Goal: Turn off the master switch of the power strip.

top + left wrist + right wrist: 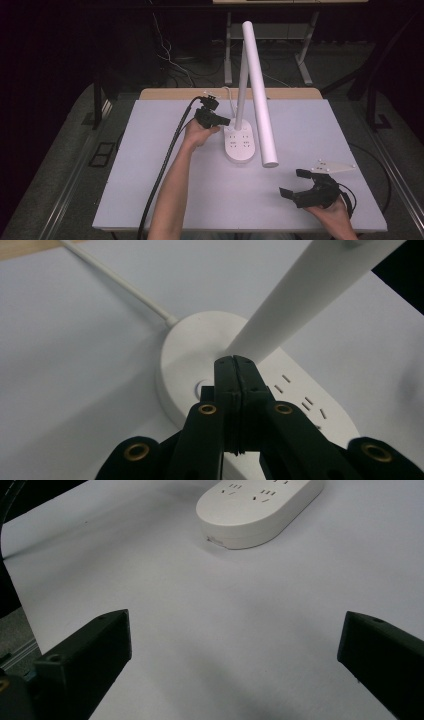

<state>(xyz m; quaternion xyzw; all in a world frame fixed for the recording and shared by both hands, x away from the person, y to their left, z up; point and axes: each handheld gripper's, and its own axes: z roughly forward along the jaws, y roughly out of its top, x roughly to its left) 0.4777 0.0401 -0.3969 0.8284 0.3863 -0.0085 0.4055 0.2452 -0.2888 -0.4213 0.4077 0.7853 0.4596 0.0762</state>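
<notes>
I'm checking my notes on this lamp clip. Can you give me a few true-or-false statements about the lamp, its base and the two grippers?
1. The left gripper is shut, its tip over the lamp base. True.
2. The right gripper grips the lamp head. False: it is open and apart from the lamp, near the front of the table.
3. The base has sockets on top. True.
4. The lamp head lies flat on the table. False: it slants down from the top of the arm.
5. A white cord leaves the base. True.
</notes>
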